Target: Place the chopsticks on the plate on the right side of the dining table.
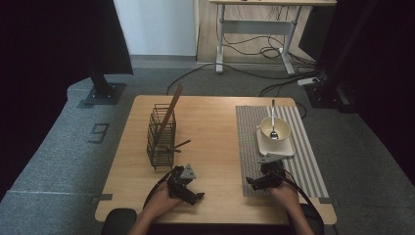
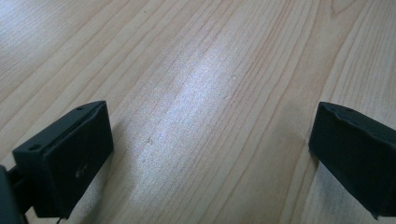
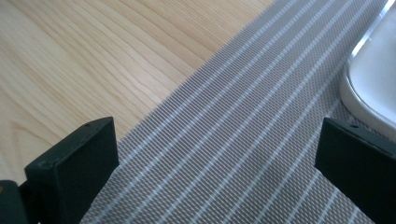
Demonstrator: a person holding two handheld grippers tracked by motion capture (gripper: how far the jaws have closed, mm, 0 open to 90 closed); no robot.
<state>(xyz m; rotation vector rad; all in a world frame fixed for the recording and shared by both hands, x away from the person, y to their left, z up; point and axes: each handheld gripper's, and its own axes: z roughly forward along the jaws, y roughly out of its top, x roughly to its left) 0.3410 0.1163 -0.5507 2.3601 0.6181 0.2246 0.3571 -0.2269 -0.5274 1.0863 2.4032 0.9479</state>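
A black wire basket (image 1: pixel 160 139) stands on the wooden table (image 1: pixel 215 132), left of centre. One long brown chopstick (image 1: pixel 171 110) leans up out of it, and another stick (image 1: pixel 179 145) pokes out through its right side. On the striped grey placemat (image 1: pixel 298 166) at the right sits a white square plate (image 1: pixel 276 147) with a white bowl (image 1: pixel 274 128) and a spoon (image 1: pixel 273 117) in it. My left gripper (image 1: pixel 192 192) (image 2: pixel 210 126) is open low over bare wood near the front edge. My right gripper (image 1: pixel 257 182) (image 3: pixel 215 135) is open over the placemat (image 3: pixel 243 121), with the plate's rim (image 3: pixel 373 79) just beside it.
Behind the table, a white desk (image 1: pixel 254 24) stands with cables (image 1: pixel 254 49) trailing over the grey carpet. Black stand bases (image 1: pixel 103 93) sit at the far left and right. The table's front edge is close under both hands.
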